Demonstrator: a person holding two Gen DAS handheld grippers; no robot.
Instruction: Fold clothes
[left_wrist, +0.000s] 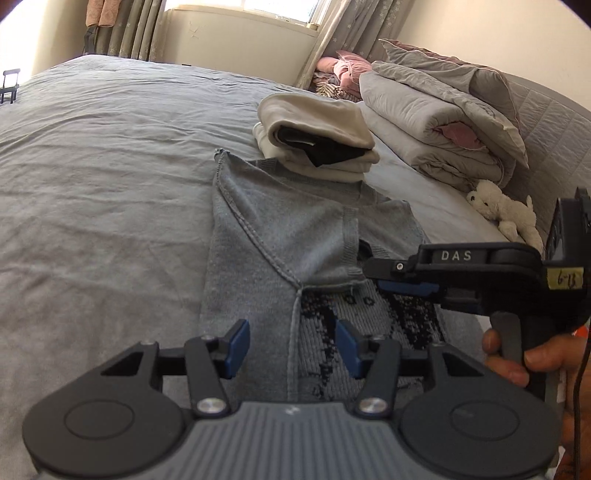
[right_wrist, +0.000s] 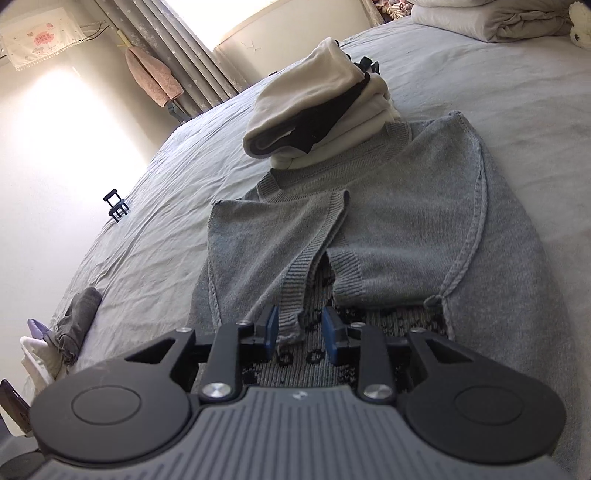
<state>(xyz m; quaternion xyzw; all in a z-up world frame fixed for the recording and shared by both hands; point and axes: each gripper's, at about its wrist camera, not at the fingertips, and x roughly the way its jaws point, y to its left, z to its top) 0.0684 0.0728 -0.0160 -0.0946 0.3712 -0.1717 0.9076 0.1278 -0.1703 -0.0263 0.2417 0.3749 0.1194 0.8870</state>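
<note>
Left tool (left_wrist: 291, 347): wide apart, blue pads (left_wrist: 236, 347) empty, low over sweater's (left_wrist: 280, 229) lower part, side seam running between them. Right tool (right_wrist: 300, 334): partly spread, blue pads (right_wrist: 271, 328) on either side of a ribbed cuff (right_wrist: 291, 317), left pad close against it; whether gripping it cannot be told. Seen from the left view, right tool (left_wrist: 364, 254) reaching in from the right at the cuff, with a hand (left_wrist: 517, 354) wrapped round its grip.

Sweater: grey knit, flat on the bed (left_wrist: 92, 184), both sleeves folded in across the chest, cuffs meeting near the middle. Below the cuffs, black pattern (left_wrist: 328, 332) showing on the lighter panel. Neckline pointing away from the tools.

Just beyond the neckline, touching it: stack (left_wrist: 317, 136) of folded cream clothes with something black in between. Farther right, at the headboard: folded grey duvet (left_wrist: 436, 122) and white plush toy (left_wrist: 506, 214). Behind, curtains (left_wrist: 144, 29) and bright window. At bed's left edge in the right view: small black stand (right_wrist: 116, 205), rolled dark cloth (right_wrist: 79, 317).
</note>
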